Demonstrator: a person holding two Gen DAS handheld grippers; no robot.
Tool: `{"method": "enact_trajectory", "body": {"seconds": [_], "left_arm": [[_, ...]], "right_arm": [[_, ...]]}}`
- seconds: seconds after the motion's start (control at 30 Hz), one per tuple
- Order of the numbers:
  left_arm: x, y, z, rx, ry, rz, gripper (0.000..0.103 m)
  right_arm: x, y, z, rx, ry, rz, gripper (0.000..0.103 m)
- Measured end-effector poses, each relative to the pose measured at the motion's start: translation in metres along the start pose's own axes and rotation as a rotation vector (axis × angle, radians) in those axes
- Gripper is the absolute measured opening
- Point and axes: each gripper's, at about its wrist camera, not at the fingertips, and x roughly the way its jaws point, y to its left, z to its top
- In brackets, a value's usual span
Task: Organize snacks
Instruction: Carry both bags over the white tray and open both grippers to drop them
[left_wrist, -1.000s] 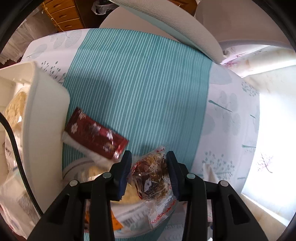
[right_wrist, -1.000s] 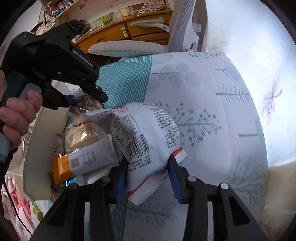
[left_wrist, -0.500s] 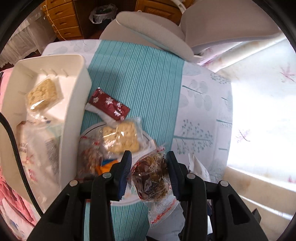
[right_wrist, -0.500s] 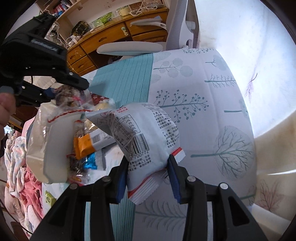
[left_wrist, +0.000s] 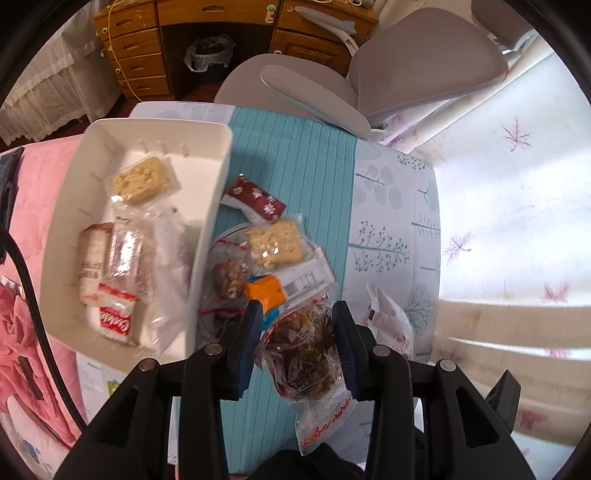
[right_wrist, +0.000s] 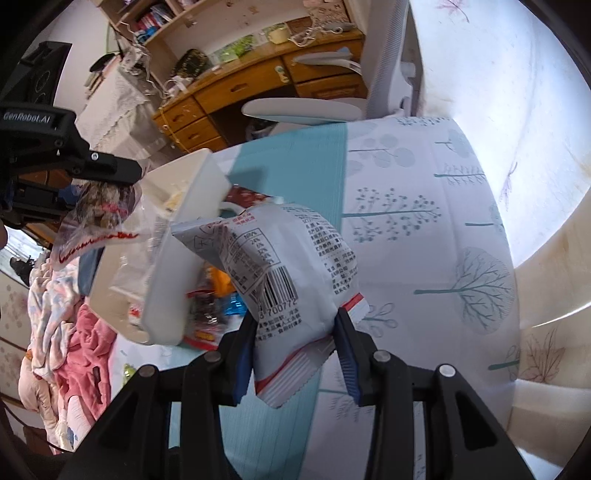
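Pinching a clear packet of dark brown snack (left_wrist: 306, 354) between the pads of our left gripper (left_wrist: 297, 332), we have lifted it off the pile beside the white bin (left_wrist: 216, 206), and it now hangs above that pile. Our right gripper (right_wrist: 295, 339) is clamped on a white printed pouch (right_wrist: 291, 258), raised too, just right of the bin. Since a second ago the bin has come fully into view, with a cracker pack (left_wrist: 142, 179) and other wrapped snacks inside. On the teal cloth (left_wrist: 295, 155) remain a red bar (left_wrist: 258, 195) and more packets. Both loads look ready to drop in.
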Motion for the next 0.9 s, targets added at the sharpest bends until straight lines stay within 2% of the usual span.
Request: {"method": "enact_trajectory", "body": {"seconds": [0.4, 0.77, 0.9], "left_arm": [[-0.035, 0.052, -0.042, 0.056, -0.035, -0.027, 0.037], [-0.075, 0.115, -0.060, 0.157, -0.137, -0.083, 0.037], [-0.084, 0.142, -0.063, 0.180, -0.148, -0.075, 0.037]], "right_arm": [[-0.017, 0.059, -0.021, -0.013, -0.059, 0.063, 0.040], [-0.026, 0.126, -0.032, 0.020, -0.170, 0.051, 0.040], [-0.022, 0.156, -0.036, 0.026, -0.204, 0.044, 0.040]]}}
